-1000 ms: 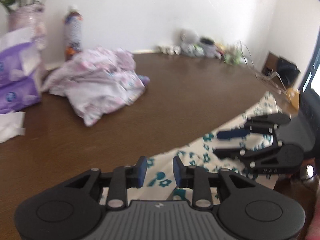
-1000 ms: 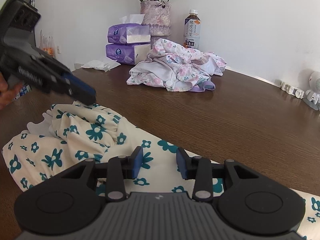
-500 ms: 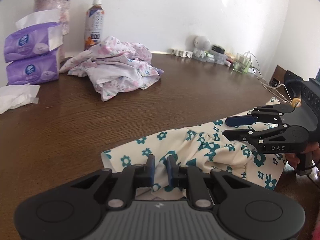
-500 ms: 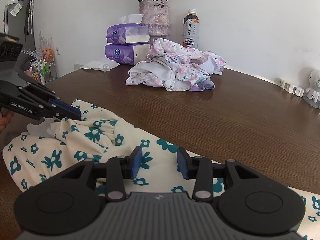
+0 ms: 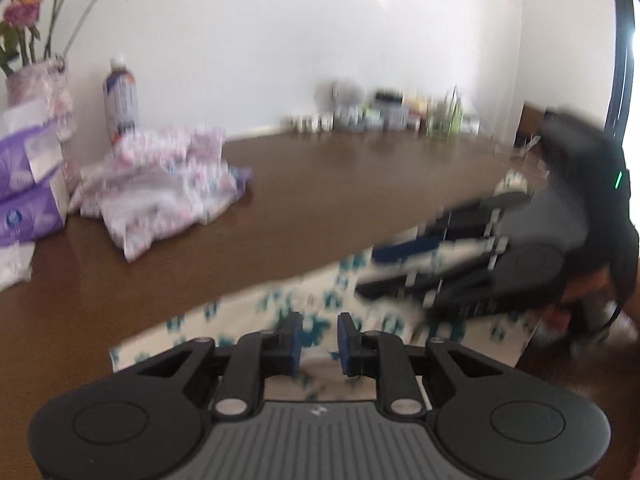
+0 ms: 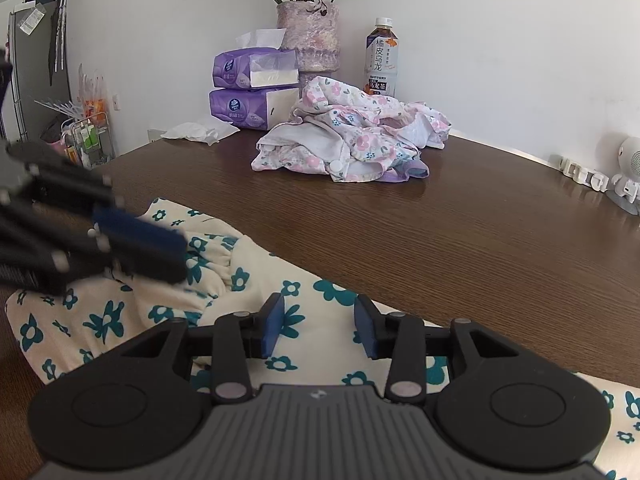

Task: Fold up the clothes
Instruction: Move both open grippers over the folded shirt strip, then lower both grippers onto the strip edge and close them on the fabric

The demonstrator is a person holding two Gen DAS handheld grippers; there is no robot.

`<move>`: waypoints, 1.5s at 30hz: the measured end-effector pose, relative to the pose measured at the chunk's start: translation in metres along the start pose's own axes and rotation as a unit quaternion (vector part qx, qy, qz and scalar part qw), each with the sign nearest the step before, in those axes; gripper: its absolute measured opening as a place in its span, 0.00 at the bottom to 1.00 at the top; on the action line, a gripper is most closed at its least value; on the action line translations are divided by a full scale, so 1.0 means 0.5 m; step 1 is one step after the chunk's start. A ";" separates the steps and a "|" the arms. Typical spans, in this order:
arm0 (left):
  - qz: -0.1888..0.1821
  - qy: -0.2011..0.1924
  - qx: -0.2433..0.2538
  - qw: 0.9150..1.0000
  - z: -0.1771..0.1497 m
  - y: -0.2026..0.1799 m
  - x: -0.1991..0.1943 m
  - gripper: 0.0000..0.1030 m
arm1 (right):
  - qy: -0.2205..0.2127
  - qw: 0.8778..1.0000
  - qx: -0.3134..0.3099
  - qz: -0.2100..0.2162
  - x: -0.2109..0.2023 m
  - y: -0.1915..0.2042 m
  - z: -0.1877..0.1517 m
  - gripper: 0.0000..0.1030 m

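- The cream garment with teal flowers (image 6: 224,276) lies bunched, not neatly folded.
- The pink flowery clothes pile (image 6: 352,140) sits crumpled.
- Both the left gripper (image 5: 319,338) and right gripper (image 6: 319,326) have claws apart, holding nothing.

Left tool (image 5: 319,338): blue-padded fingers parted with a clear gap, nothing between them; its picture is blurred. In the right wrist view it shows low at the far left, fingers pointing right.

Right tool (image 6: 319,330): fingers spread wide, empty, held level. In the left wrist view it sits at the right, smeared, fingers pointing left.
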State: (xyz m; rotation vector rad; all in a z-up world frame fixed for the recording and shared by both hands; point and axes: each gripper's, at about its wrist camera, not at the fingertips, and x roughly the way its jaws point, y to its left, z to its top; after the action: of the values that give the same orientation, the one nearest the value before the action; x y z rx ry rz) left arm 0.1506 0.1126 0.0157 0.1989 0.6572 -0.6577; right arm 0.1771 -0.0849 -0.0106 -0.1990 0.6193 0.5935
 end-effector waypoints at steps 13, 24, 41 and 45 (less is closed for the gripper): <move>0.038 -0.022 -0.024 0.999 -0.007 -0.032 -0.017 0.26 | -0.006 1.000 0.021 0.018 -0.012 -0.017 -0.004 0.39; 0.005 -0.100 -0.083 0.992 0.050 -0.118 -0.026 0.76 | -0.026 0.990 0.108 -0.087 -0.143 -0.136 -0.068 0.43; 0.078 -0.032 -0.144 0.986 0.043 -0.123 0.102 1.00 | 0.003 0.984 0.100 -0.145 -0.145 -0.184 -0.117 0.66; 0.074 -0.036 -0.148 0.986 0.040 -0.121 0.102 1.00 | 0.006 0.984 0.101 -0.144 -0.140 -0.179 -0.115 0.74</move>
State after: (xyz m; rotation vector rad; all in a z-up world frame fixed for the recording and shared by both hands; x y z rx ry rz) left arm 0.1535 0.0325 0.0012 -0.0510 0.6559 -0.4161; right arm 0.1548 -0.2102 -0.0143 -0.0983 0.6450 0.2479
